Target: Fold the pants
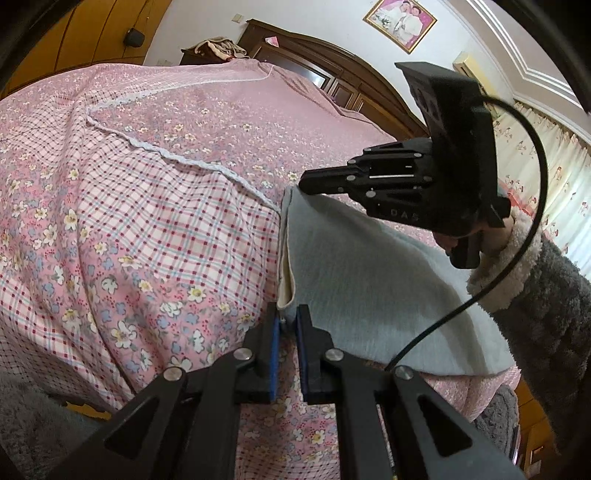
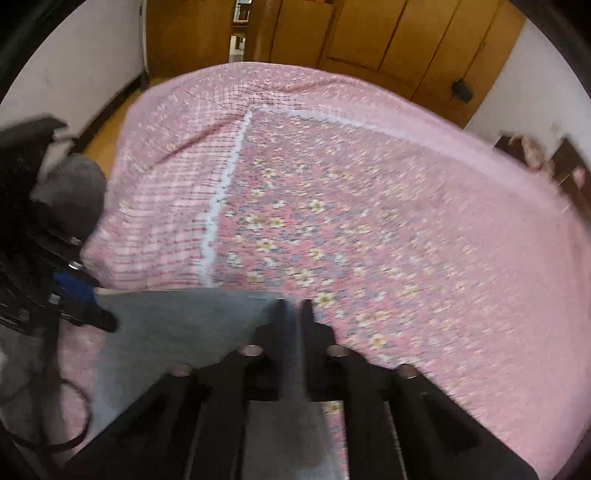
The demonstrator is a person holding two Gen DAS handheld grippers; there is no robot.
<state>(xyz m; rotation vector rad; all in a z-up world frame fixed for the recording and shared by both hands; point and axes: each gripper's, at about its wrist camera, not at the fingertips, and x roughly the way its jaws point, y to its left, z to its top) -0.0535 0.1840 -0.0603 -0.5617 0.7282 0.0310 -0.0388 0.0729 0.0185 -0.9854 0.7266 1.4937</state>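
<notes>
The pale grey-blue pants (image 1: 369, 280) lie on the pink floral bed, with a cream inner edge showing along their left side. My left gripper (image 1: 287, 314) is shut on the near corner of that edge, between its blue pads. My right gripper (image 1: 308, 184) shows in the left wrist view, shut on the far corner of the same edge. In the blurred right wrist view the right gripper (image 2: 293, 306) pinches the grey pants (image 2: 177, 325), and the left gripper (image 2: 99, 314) holds the other corner at the left.
The pink floral and plaid bedspread (image 1: 147, 206) covers the whole bed. A dark wooden headboard (image 1: 332, 70) stands behind it, with curtains (image 1: 546, 162) at the right. Wooden wardrobes (image 2: 351, 33) stand beyond the bed's foot. A grey sleeve (image 1: 546, 295) and black cable (image 1: 517, 229) cross the pants.
</notes>
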